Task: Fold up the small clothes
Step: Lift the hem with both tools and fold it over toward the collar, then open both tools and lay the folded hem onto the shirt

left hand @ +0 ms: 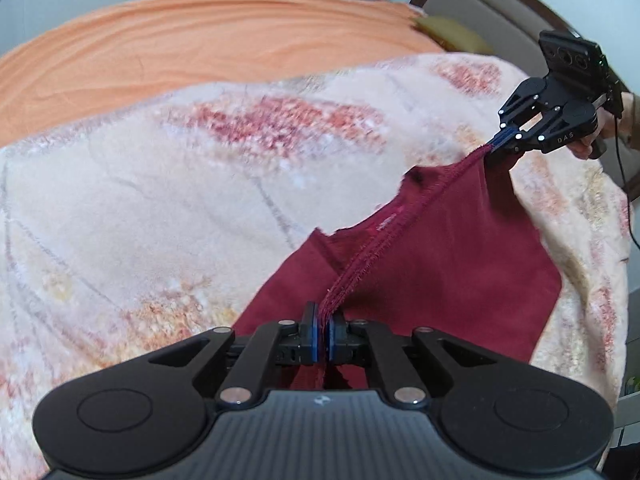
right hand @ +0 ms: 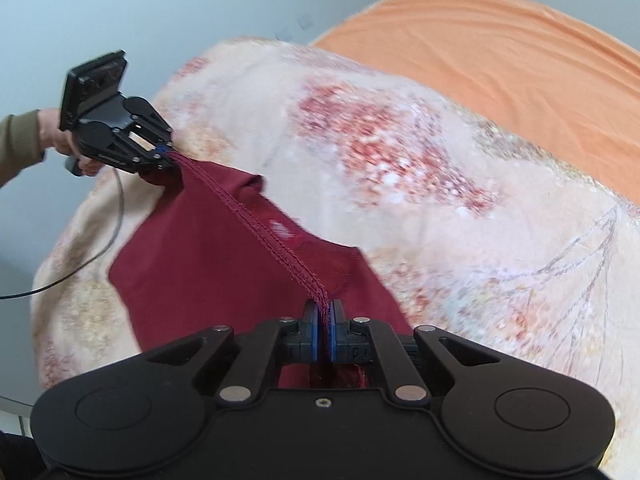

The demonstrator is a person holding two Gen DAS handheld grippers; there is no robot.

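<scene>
A dark red garment (left hand: 432,264) hangs over the flowered blanket, its stitched hem (left hand: 384,236) pulled taut between both grippers. My left gripper (left hand: 323,322) is shut on one end of the hem. My right gripper (left hand: 500,142) is shut on the other end, up at the right. In the right wrist view the right gripper (right hand: 324,322) pinches the hem (right hand: 260,224), the garment (right hand: 208,264) hangs below, and the left gripper (right hand: 162,152) holds the far end at the upper left.
A cream blanket with red flower pattern (left hand: 180,184) covers the bed. An orange sheet (left hand: 200,44) lies beyond it. A headboard (left hand: 500,4) and wall stand behind. A cable (right hand: 100,256) hangs from the left gripper.
</scene>
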